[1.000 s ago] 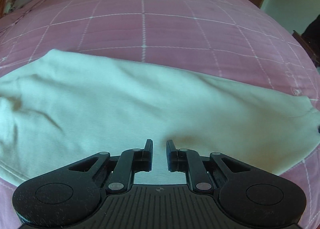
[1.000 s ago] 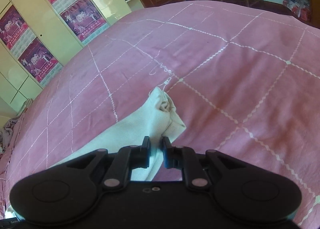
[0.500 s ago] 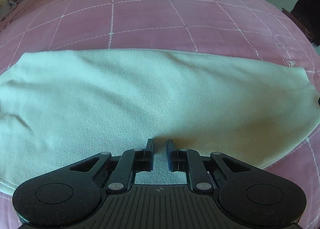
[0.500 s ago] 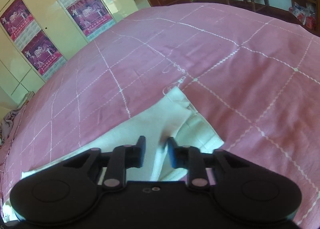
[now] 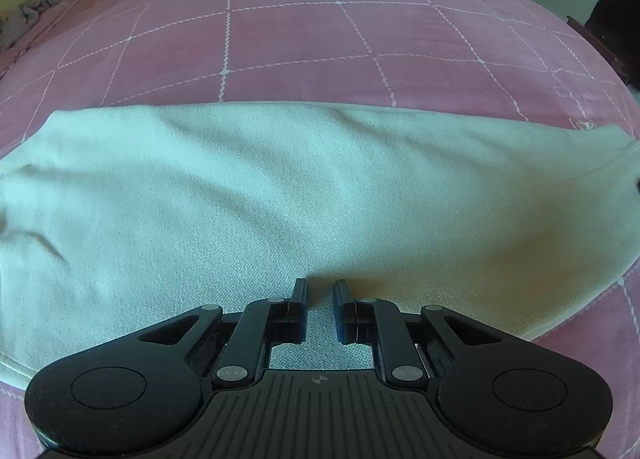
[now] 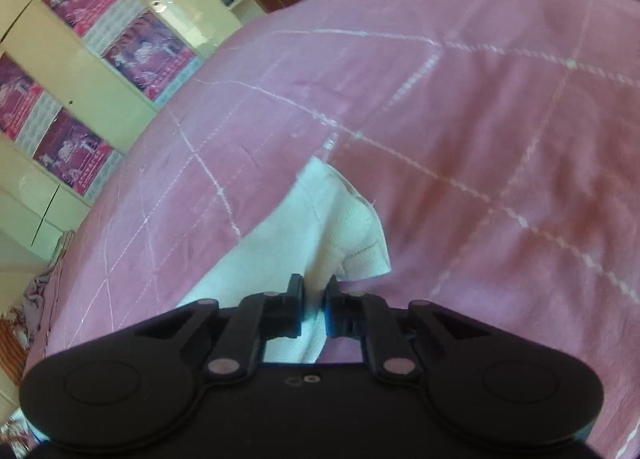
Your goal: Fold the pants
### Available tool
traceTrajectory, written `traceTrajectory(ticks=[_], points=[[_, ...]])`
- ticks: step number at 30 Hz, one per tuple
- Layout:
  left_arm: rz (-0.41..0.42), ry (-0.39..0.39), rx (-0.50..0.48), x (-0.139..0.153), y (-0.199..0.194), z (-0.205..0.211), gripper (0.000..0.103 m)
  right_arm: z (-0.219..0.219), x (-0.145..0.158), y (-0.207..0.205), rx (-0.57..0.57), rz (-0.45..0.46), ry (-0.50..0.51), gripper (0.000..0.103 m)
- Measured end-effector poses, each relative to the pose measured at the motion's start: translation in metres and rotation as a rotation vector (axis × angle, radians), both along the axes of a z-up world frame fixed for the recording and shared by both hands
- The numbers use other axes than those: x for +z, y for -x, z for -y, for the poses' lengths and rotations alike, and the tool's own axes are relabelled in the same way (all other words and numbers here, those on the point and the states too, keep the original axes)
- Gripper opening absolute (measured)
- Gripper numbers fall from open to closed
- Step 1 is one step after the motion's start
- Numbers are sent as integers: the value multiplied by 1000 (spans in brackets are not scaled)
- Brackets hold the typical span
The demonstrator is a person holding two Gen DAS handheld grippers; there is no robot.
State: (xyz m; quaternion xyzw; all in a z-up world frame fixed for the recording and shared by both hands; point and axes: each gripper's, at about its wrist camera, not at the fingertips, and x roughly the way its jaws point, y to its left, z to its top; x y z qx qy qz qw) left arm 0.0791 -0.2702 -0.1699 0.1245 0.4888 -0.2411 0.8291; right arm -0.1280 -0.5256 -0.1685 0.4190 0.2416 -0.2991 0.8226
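Status: the pants (image 5: 304,195) lie as one long pale band across the pink bedspread (image 5: 304,39), close to its near edge, reaching from the left side of my left wrist view to the right side. Top layer looks smooth with a clean far edge, so I judge the legs are already laid one over the other lengthwise. Can't confirm layer count from here.

Left gripper (image 5: 320,307): jaws nearly together, only a narrow gap, tips resting on or just above the cloth near its near edge. I can't see any fabric pinched between them, so I read it as closed and empty, maybe pressing the cloth down. Can't tell contact for sure.

Right gripper (image 6: 314,309): jaws closing right now, with a ridge of the pants' end between them. That end (image 6: 344,227) is bunched and lifted off the bedspread, with a hem corner flopping to the right. Looks like a pinch on it, though the frame is blurred.

Done: lengthwise fold, apparently. Left: the crosswise fold(s). My guess is that the right end gets carried over toward the left end while the left side anchors. Then flatten, since the gripped end is crumpled.
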Motion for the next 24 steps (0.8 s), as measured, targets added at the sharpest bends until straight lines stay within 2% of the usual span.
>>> traceTrajectory(ticks=[4,8,11,15,18,19,20,21,22,24], points=[[18,23,67,15,-11,-26,14,-22,41,-22,119,54,115,10],[39,-15,131,22,-32,-70,14,-55,72,-56,262,95,175,10],[43,-33,217,23,-51,-116,14,-94,83,-85,388,113,201,10],[17,-43,323,18,-70,-171,14,-155,77,-122,546,114,175,11],[-15,-38,368,8,-75,-197,14,-199,53,-149,660,68,110,21],[-24,-39,366,4,-75,-199,14,-217,41,-158,697,10,106,28],[-23,-45,357,0,-75,-199,14,-227,28,-166,717,-55,107,43],[-14,-54,347,-3,-74,-198,14,-240,14,-173,732,-137,94,53],[-10,-57,343,-5,-72,-197,14,-250,2,-172,751,-179,64,59],[-26,-33,359,-3,-72,-198,14,-257,5,-167,766,-163,83,61]])
